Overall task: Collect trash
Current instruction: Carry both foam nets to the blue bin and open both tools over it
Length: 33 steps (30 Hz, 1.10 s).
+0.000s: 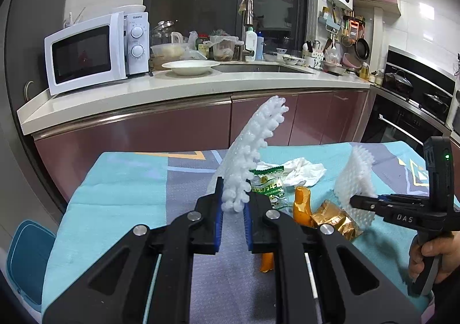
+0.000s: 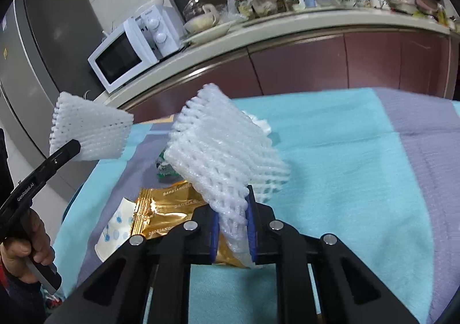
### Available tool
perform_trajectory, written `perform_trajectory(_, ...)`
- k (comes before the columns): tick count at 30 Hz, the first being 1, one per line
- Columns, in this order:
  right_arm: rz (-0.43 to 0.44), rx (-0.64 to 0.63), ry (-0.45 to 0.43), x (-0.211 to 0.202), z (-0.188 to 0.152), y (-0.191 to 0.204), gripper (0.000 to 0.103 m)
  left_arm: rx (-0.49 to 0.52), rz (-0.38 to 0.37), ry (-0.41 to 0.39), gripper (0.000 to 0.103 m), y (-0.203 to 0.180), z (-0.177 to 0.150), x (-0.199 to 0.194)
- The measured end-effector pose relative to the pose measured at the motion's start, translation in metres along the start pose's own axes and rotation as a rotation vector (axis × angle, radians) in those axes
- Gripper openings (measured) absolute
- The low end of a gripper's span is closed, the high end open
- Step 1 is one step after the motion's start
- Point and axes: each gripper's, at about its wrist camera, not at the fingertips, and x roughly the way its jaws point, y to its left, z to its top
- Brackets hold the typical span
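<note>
Trash is lying scattered on a table (image 1: 120, 194) that is wearing a soft, quilted cloth of turquoise and grey-lilac panels, with some pieces already lifted clear of it. Behind it a pale stone counter (image 1: 120, 97) is curving over glossy plum cabinet fronts, carrying a boxy white microwave (image 1: 86, 53) and a shallow white bowl (image 1: 189, 67).

Largest of the litter are two white foam fruit nets, spongy and knobbly, woven in an open diamond mesh. The left gripper (image 1: 233, 206) is pinching the lower edge of one foam net (image 1: 253, 148) between its blue ribbed pads, jaws nearly together, so the net is standing up as a curved strip above the cloth. The right gripper (image 2: 232, 217) is clamping the other foam net (image 2: 224, 151) the same way (a flattened sleeve, fanning out wider at its far end), held over the table.

On the cloth below, a crinkled gold foil wrapper (image 2: 164, 214) is resting beside a white paper scrap with blue dots (image 2: 115, 235). A crumpled white tissue (image 1: 302, 170) is sitting farther back, touching a green-printed clear packet (image 1: 268, 184), and a small orange wrapper (image 1: 302, 206) is lying between packet and foil.
</note>
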Motion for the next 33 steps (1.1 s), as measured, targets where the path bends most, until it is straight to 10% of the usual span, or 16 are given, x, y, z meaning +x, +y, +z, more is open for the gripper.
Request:
perform_trajectory(13,0.056,-0.155,-0.178,-0.075,0.019,0.058,0.012,-0.083,0.024,-0.113,0.012,0.030,0.002,-0.077)
perform_trajectory(33,0.492,-0.452,-0.101,-0.045,0.015,0.285,0.012,-0.259,0.442,-0.215,0.012,0.190,-0.060,-0.250)
